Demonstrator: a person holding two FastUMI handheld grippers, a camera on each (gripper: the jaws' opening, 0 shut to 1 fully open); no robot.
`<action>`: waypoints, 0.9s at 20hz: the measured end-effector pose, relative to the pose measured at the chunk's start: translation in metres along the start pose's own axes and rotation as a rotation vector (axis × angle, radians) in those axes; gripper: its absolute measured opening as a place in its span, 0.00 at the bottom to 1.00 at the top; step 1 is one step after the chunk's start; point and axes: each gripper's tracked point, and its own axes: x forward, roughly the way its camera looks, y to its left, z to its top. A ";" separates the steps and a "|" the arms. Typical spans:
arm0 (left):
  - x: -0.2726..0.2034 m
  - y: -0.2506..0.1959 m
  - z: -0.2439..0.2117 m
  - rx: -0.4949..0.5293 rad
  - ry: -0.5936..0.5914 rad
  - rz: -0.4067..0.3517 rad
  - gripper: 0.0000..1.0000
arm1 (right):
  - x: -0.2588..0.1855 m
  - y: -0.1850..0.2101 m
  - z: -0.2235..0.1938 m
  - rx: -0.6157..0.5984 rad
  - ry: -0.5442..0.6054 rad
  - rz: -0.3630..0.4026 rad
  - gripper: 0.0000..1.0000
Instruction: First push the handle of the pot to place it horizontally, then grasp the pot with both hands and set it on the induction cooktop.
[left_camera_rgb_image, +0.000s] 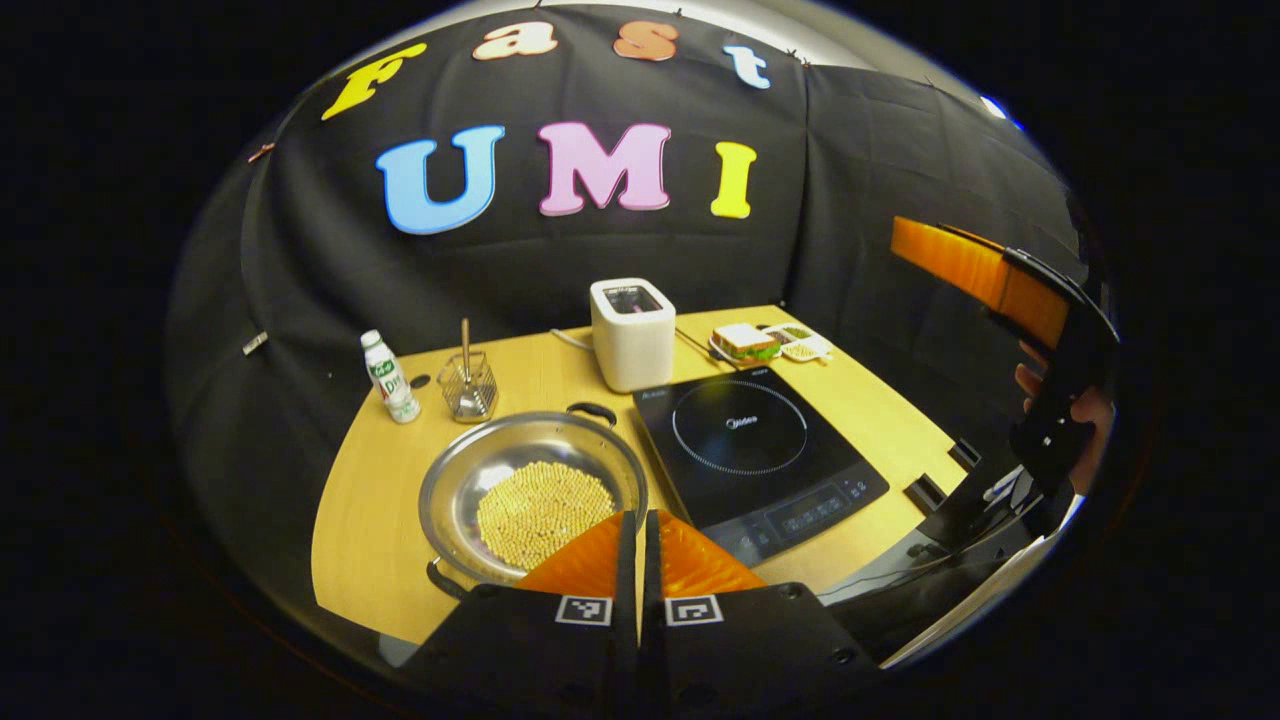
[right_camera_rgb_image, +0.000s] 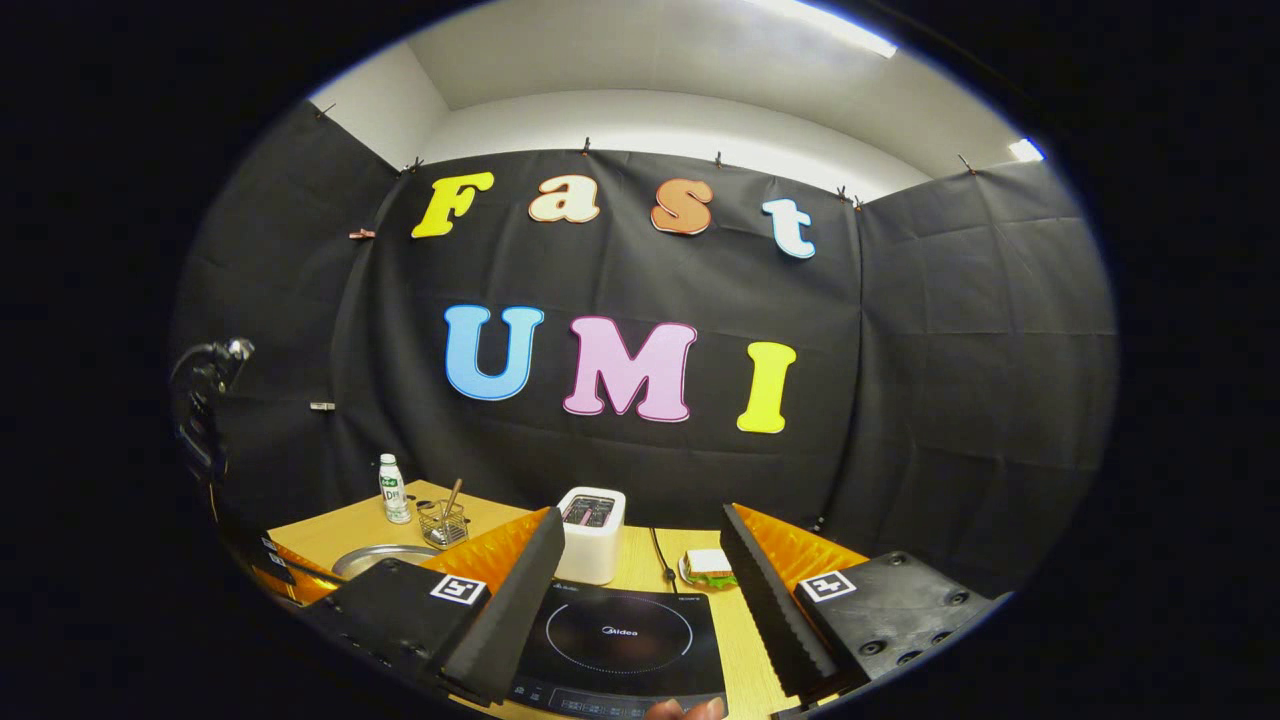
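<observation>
I see my left gripper (left_camera_rgb_image: 640, 545) with fingers pressed together, hovering over the near rim of the steel pot (left_camera_rgb_image: 533, 497), which sits on the wooden table (left_camera_rgb_image: 370, 520) just left of the induction cooktop (left_camera_rgb_image: 757, 450). My right gripper (right_camera_rgb_image: 632, 575) is spread wide above the cooktop. The pot holds what look like yellow beans (left_camera_rgb_image: 543, 511).

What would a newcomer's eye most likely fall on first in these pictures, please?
Probably the steel pot of pale beans at the table's near left, one black handle pointing away. Beside it lies the black induction cooktop, a white toaster behind. The left gripper hangs shut above the pot's rim.
</observation>
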 end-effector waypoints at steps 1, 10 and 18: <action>0.002 0.003 -0.011 -0.025 0.039 -0.021 0.05 | 0.001 -0.001 -0.002 0.001 0.006 -0.002 0.98; 0.016 0.072 -0.089 -0.123 0.347 -0.086 0.05 | 0.007 -0.002 -0.016 0.011 0.037 -0.019 0.98; 0.050 0.108 -0.132 -0.175 0.548 -0.122 0.05 | 0.011 -0.011 -0.024 0.011 0.052 -0.053 0.98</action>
